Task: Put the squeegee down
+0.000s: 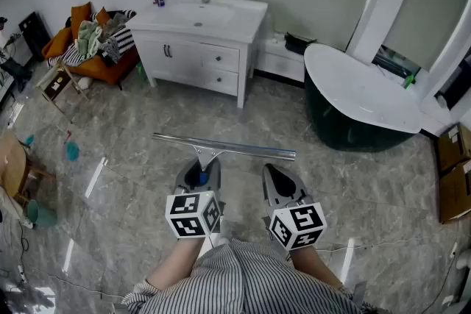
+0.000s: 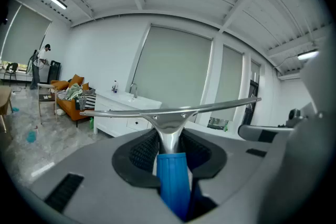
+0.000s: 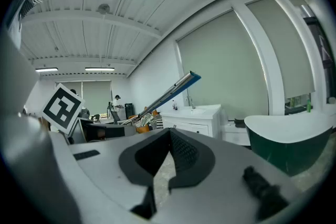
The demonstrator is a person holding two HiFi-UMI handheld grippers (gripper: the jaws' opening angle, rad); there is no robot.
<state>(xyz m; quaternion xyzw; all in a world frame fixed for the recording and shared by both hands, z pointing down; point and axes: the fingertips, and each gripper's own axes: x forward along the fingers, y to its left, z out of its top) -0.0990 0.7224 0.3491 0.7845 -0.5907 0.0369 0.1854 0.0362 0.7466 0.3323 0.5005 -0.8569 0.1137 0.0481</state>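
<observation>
Left gripper (image 2: pixel 169 140) is clamped on the squeegee (image 2: pixel 170 113) by its blue handle. The metal blade sticks out past the tips and runs crosswise, up in the air over the floor (image 1: pixel 132 158). Right gripper (image 3: pixel 169 136) is closed on nothing, just right of the left one.

My worry is that the long blade is held only at that short handle, so it could twist in the pads when tilted. Nothing to set it on is close: the vanity (image 1: pixel 202 33) and tub (image 1: pixel 353 95) are both well ahead of the gripper. Let go from up here and it'd clatter on hard stone. The blade's right end is also near the right gripper and could clip it.
</observation>
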